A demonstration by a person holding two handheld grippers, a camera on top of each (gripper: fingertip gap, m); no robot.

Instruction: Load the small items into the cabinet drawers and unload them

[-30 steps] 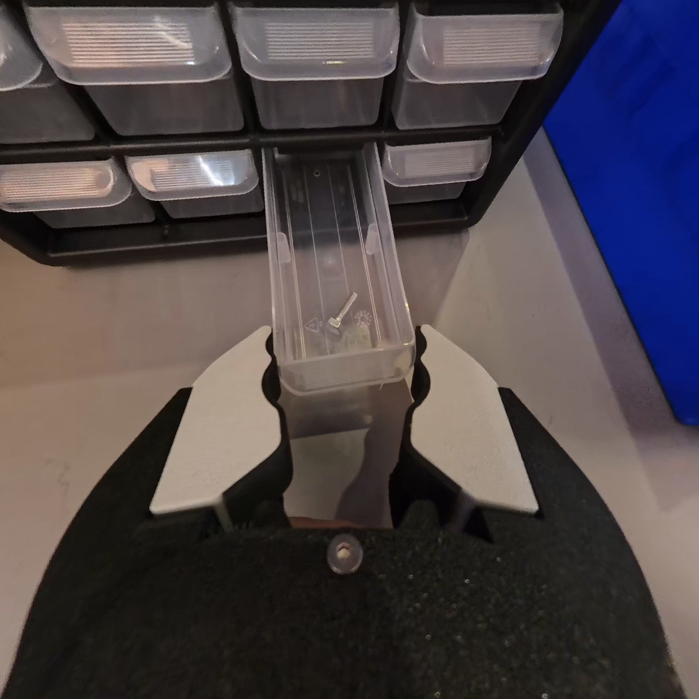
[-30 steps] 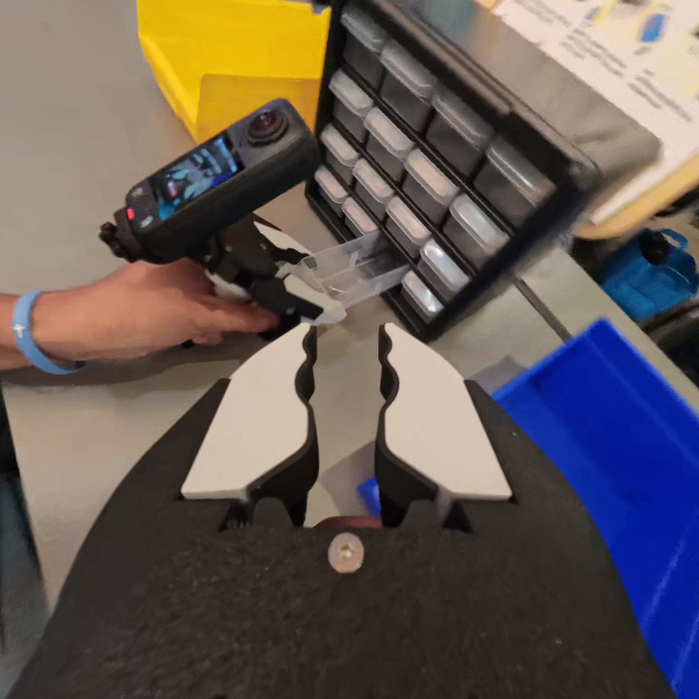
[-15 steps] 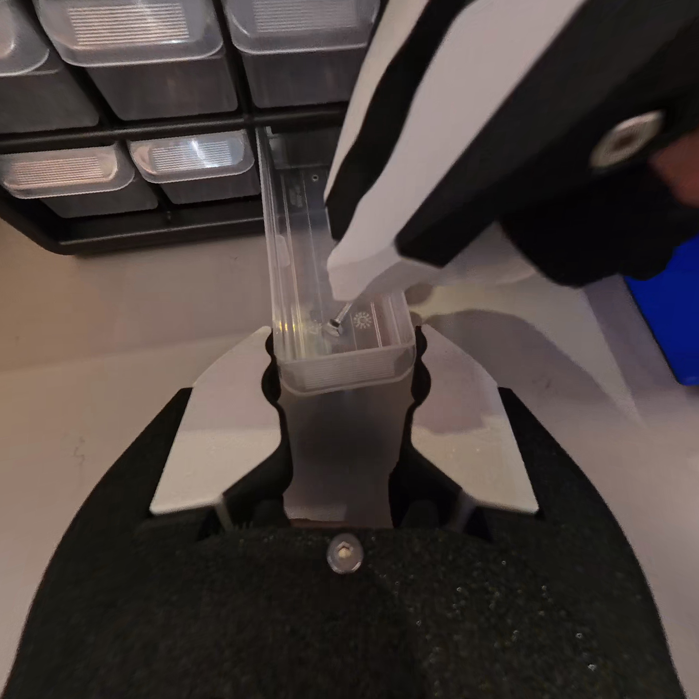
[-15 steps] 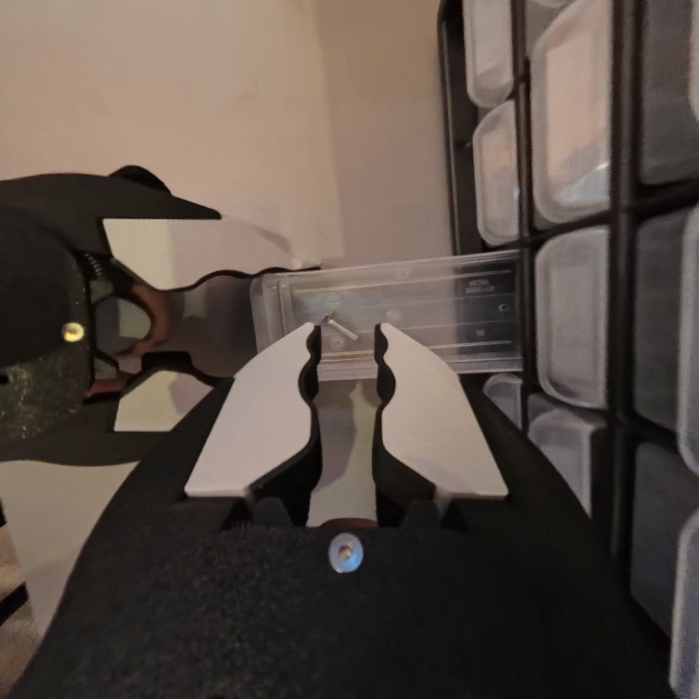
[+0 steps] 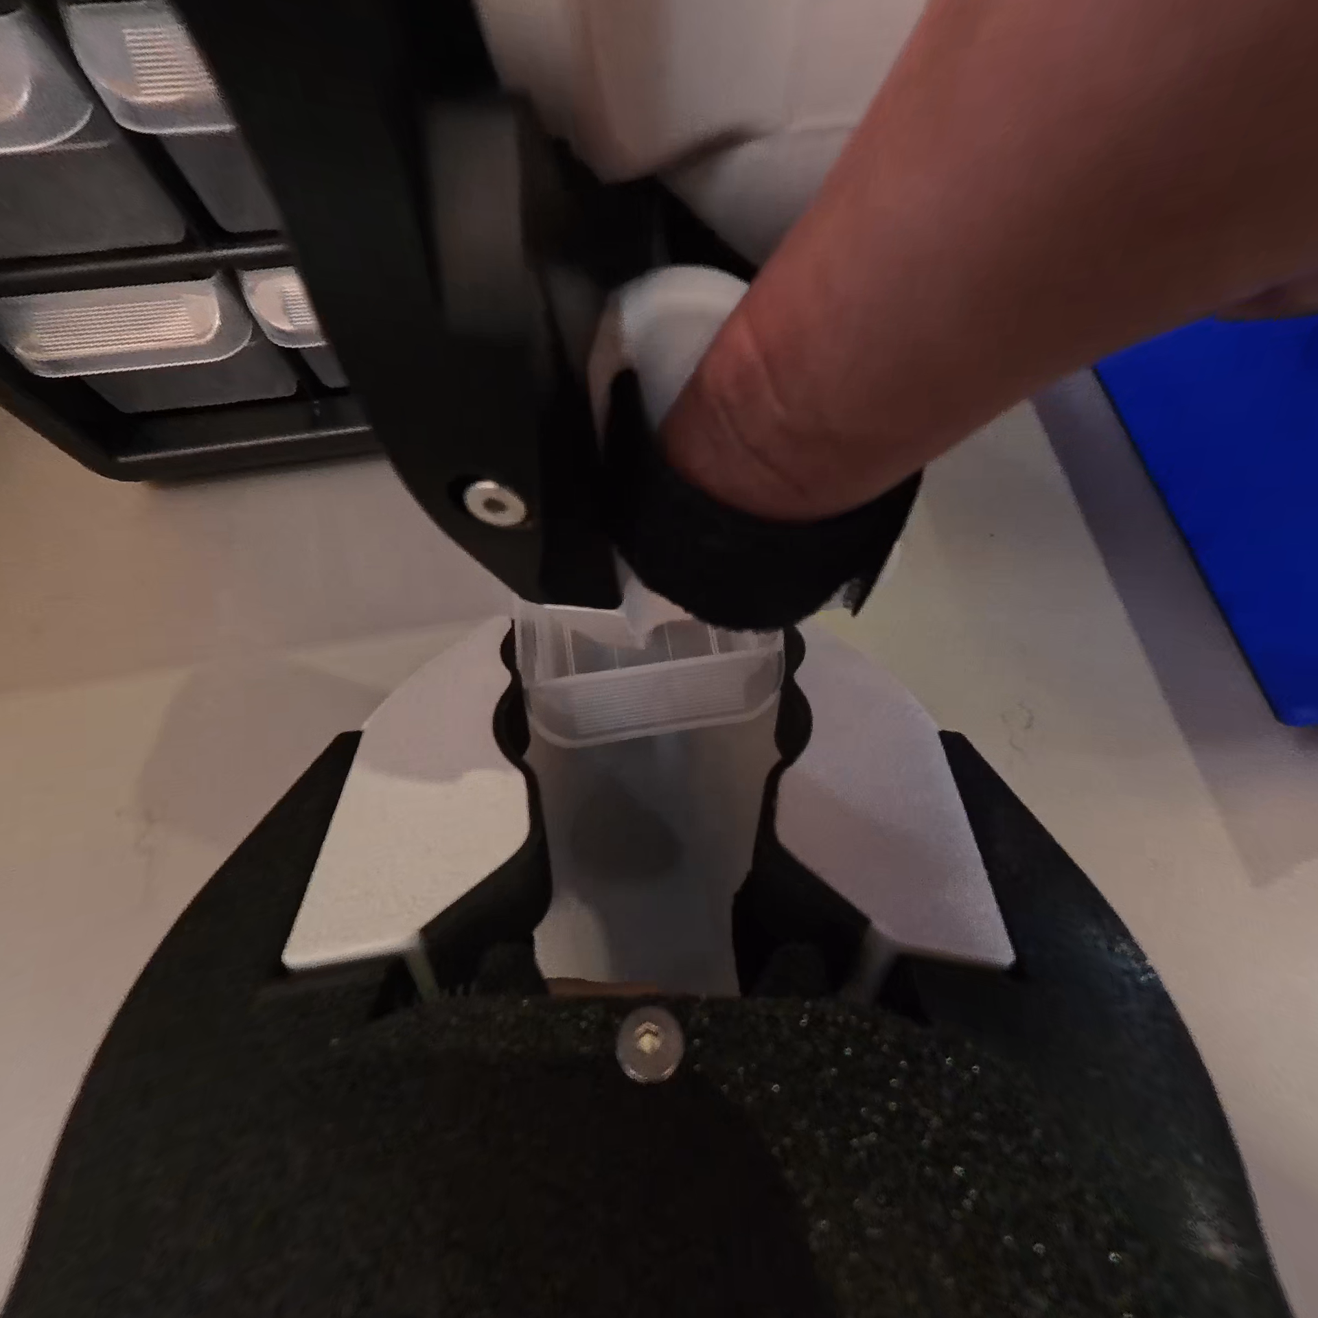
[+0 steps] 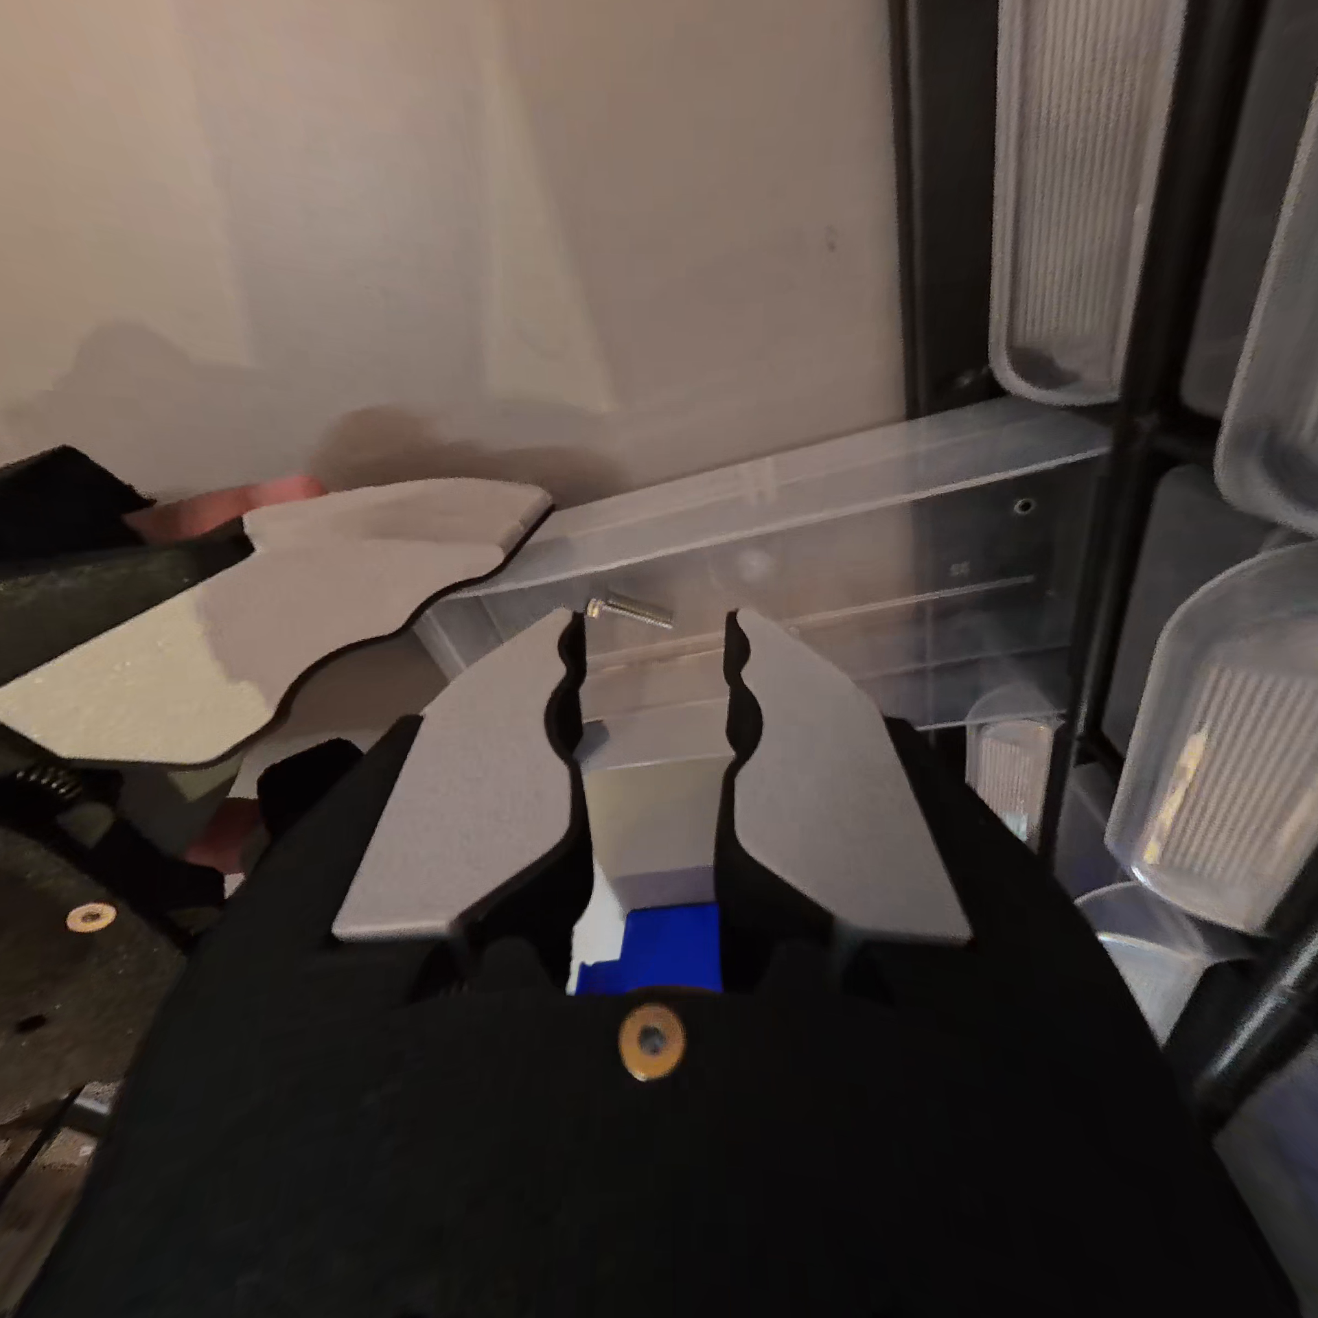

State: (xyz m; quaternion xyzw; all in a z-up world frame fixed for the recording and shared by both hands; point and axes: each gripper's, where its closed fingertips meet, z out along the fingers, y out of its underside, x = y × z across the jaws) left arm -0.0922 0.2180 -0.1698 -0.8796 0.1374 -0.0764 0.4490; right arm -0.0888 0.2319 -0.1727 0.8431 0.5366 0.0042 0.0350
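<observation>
Left tongs (image 5: 650,685) clamp drawer (image 5: 645,695); only right view shows screw (image 6: 627,612), right tongs (image 6: 652,627) parted.

— Are any words or numbers showing that we can read?

— No. The clear drawer (image 6: 820,570) is showing a tiny raised mark on its floor, but it is too small and blurry to read.

— Anything on the other drawers (image 5: 128,335)?

— Only ribbed fronts are showing there.
</observation>
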